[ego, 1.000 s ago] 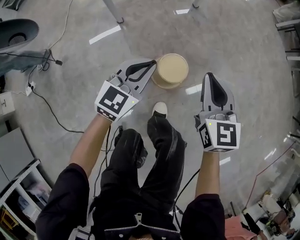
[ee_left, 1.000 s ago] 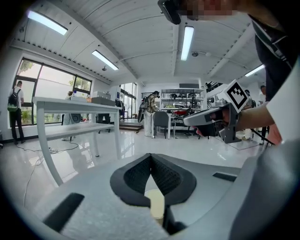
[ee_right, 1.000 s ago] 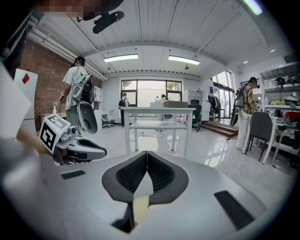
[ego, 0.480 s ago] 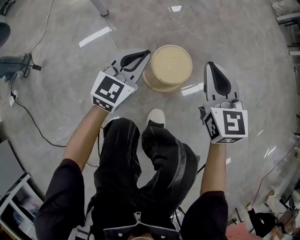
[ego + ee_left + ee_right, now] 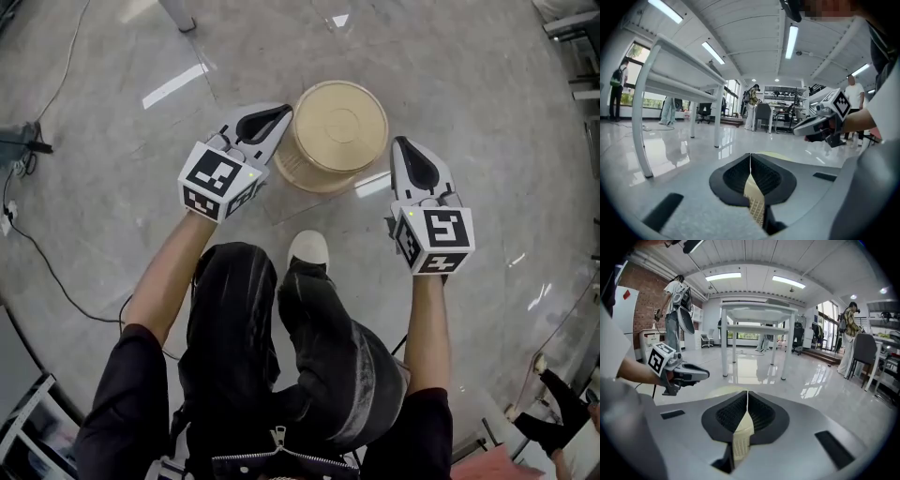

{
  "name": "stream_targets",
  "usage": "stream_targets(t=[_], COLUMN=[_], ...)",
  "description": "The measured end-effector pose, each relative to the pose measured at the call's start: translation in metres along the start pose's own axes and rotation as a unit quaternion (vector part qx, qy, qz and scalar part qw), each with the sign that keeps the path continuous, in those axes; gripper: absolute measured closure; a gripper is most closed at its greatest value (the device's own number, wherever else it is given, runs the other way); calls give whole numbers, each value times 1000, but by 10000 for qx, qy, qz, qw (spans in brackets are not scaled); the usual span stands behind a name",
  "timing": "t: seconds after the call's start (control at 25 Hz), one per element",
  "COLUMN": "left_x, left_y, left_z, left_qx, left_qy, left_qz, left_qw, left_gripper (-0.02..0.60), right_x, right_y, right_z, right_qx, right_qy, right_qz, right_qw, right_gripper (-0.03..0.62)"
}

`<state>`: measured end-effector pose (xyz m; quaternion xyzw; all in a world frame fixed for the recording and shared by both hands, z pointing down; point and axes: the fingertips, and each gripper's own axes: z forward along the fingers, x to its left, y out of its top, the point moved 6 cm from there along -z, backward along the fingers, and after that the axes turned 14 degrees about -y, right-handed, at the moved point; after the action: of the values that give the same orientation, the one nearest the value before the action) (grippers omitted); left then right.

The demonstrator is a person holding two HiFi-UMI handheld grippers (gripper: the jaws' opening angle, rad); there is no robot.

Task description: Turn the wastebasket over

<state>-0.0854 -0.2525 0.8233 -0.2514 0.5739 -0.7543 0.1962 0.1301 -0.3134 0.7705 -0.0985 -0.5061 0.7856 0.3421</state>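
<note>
While both are clenched shut and empty, the left claw (image 5: 277, 116) and right claw (image 5: 405, 148) are held on opposite sides of the wastebasket (image 5: 339, 127). It is stood on the floor (image 5: 487, 103) between them, axis vertical, flat end up. The left is judged slightly nearer. Its woven wall is shown only in the gripper views; the flanking layout is shown only from the head.
</note>
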Motion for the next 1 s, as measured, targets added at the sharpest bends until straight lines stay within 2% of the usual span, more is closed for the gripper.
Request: stream_targets(t=[0.12, 0.2, 0.28, 0.36, 0.44, 0.52, 0.68, 0.84, 1.0], left_x=[-1, 1, 7, 12, 15, 17, 16, 16, 14], left_y=[-9, -13, -16, -24, -31, -36, -47, -56, -59], left_z=[5, 3, 6, 11, 15, 18, 26, 33, 36], left_qx=[201, 172, 53, 20, 5, 29, 280, 484, 526], left_qy=[-246, -284, -339, -410, -527, -730, -1293, -1521, -1728], left_qz=[24, -4, -223, -496, -765, -1005, -1448, -1638, -1790], left_qw=[9995, 9994, 9992, 9979, 9957, 9922, 9806, 9735, 9671], left_gripper=[574, 557, 454, 322, 258, 222, 207, 196, 196], right_x=[1, 2, 2, 1, -1, -4, -8, -10, -9], right_y=[-23, -32, -38, -45, -52, -56, -62, -72, -83], right_z=[13, 22, 30, 36, 40, 45, 55, 66, 73], right_qx=[271, 396, 472, 555, 668, 760, 934, 1132, 1342], right_qy=[158, 252, 317, 411, 549, 700, 1021, 1285, 1696], right_qz=[60, 121, 250, 378, 506, 718, 1055, 1411, 2127], right_qw=[9995, 9988, 9981, 9969, 9950, 9921, 9847, 9751, 9529], right_gripper=[580, 560, 456, 413, 376, 352, 335, 332, 330])
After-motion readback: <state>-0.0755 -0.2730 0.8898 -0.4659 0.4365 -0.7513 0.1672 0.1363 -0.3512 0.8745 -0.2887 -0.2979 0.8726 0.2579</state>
